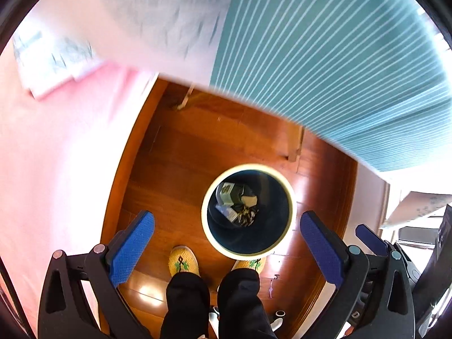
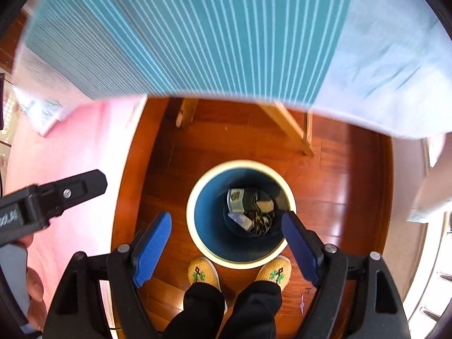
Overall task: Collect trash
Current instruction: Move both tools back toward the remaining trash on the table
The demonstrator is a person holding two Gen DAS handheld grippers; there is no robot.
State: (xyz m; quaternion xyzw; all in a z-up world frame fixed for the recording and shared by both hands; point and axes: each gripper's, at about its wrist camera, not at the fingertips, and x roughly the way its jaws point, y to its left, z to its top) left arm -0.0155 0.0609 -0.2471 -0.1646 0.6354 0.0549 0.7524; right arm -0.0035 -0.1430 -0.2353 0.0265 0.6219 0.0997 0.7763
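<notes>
Bright daylight floods both fisheye views. Glare whitens the wooden floor (image 1: 175,169) below the left claw (image 1: 226,243) and washes out the pink bedding (image 1: 56,155) beside it. The striped cloth (image 2: 197,28) above smears with motion blur; edges curve into black.

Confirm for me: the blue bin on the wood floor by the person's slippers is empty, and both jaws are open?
Not empty. The right wrist view shows the bin holding trash, cartons and wrappers. It stands on the wood floor by the slippers, and both jaws are open.
</notes>
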